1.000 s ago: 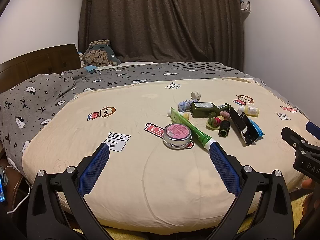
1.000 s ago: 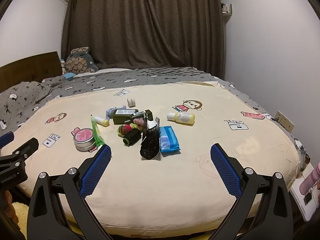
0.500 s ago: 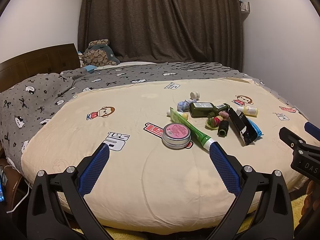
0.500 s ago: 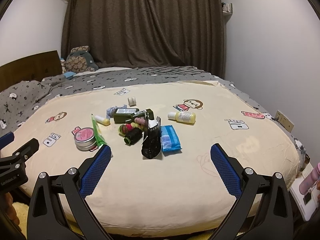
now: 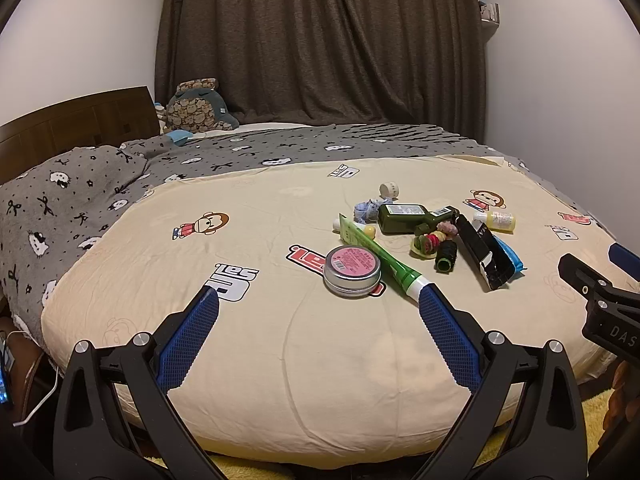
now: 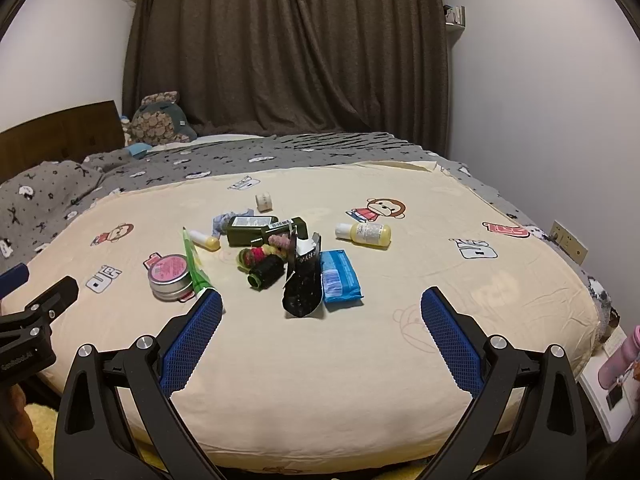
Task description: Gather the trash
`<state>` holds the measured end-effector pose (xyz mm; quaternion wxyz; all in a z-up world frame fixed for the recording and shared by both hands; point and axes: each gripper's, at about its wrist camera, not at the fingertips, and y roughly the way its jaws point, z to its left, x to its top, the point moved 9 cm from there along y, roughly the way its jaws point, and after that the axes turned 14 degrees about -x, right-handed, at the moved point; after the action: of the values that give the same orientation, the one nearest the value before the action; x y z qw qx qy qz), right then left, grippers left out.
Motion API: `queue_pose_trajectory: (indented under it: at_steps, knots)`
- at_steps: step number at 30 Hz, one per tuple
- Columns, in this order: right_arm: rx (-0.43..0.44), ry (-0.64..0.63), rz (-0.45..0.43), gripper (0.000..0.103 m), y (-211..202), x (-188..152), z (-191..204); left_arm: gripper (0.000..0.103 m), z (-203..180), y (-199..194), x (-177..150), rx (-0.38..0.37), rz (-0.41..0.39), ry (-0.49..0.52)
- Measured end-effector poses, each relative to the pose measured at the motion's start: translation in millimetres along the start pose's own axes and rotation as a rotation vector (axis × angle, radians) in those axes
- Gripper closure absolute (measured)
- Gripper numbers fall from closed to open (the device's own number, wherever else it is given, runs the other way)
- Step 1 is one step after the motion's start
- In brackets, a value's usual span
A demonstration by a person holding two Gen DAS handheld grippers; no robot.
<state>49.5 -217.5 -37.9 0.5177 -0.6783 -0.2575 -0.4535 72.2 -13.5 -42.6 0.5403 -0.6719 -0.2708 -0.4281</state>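
Note:
A pile of small items lies on the cream bedspread [image 5: 280, 320]: a round tin with a pink lid [image 5: 352, 271] [image 6: 170, 276], a green tube [image 5: 380, 256] [image 6: 196, 264], a dark green bottle [image 5: 408, 218] [image 6: 260, 230], a black torn wrapper [image 5: 484, 258] [image 6: 304, 284], a blue tissue pack [image 6: 338, 276], a yellow bottle [image 6: 366, 234], and a crumpled blue paper [image 5: 366, 210]. My left gripper [image 5: 318, 304] is open and empty, short of the tin. My right gripper [image 6: 320, 306] is open and empty, just short of the black wrapper.
A grey patterned blanket [image 5: 80, 200] and a stuffed toy [image 5: 196, 106] lie toward the wooden headboard [image 5: 72, 124]. A dark curtain [image 5: 320, 40] hangs behind the bed. A wall [image 6: 560, 120] runs along the right, with a pink bottle [image 6: 628, 356] on the floor beside the bed.
Both grippers have drifted slightly; the view barely shifts. Nothing on the bed has moved, and both grippers stay open.

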Motion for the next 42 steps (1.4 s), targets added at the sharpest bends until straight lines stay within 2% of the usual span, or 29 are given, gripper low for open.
queue_pose_trajectory:
  at_steps: [31, 42]
  knots:
    - [-0.012, 0.008, -0.001, 0.003, -1, 0, -5, 0.008, 2, 0, -3, 0.0, 0.003, -0.005]
    - [-0.005, 0.011, 0.051, 0.003, 20, -14, -11, 0.008, 15, 17, -17, -0.019, 0.047, -0.018]
